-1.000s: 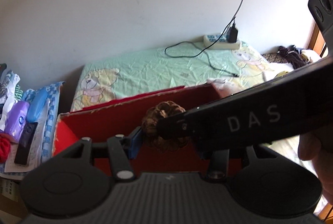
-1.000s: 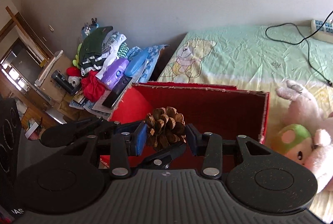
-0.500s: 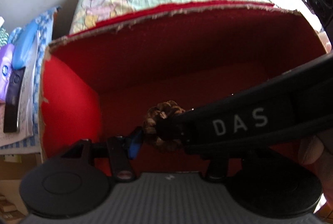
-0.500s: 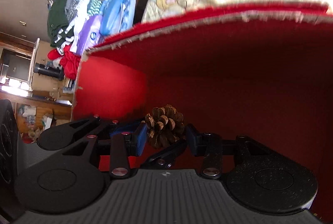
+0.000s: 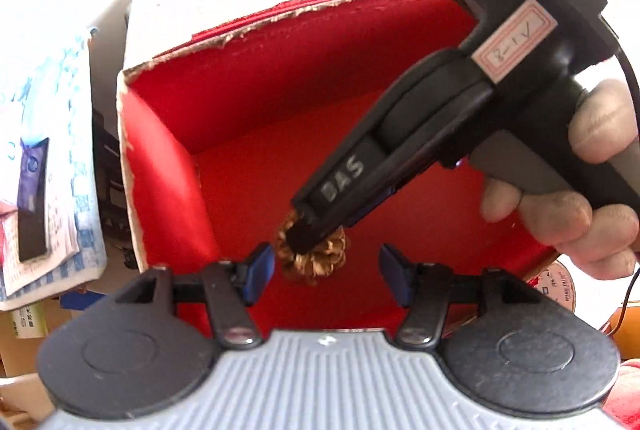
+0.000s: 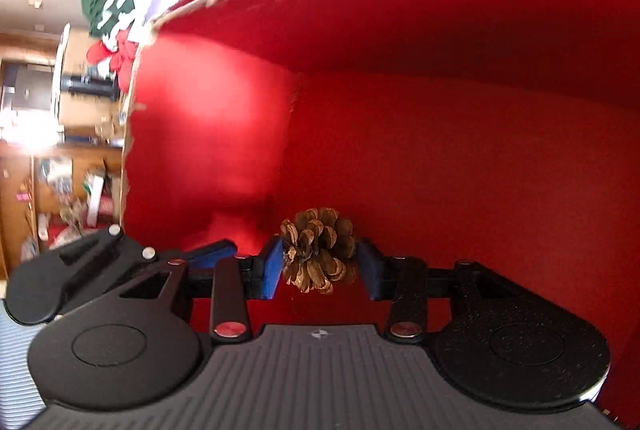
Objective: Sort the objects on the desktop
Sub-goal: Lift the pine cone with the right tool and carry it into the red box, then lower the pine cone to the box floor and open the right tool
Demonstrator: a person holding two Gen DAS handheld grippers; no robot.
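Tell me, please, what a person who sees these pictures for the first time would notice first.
First the red box, whose inside fills both views. Next the brown pinecone, low inside the box between the blue pads of the right claw, which is shut on it. In the left view, the left claw stands open just below the cone, and a hand holds the right claw's handle at the right edge.

In the left wrist view the right tool point(image 5: 304, 230) covers the middle of the pine cone point(image 5: 316, 262), and the red box point(image 5: 360, 42) loses its right wall behind that tool's body. The bed beyond the box is washed out to white. In the right wrist view the clutter point(image 6: 60, 170) at far left is blurred, and the box's right side runs off the edge.
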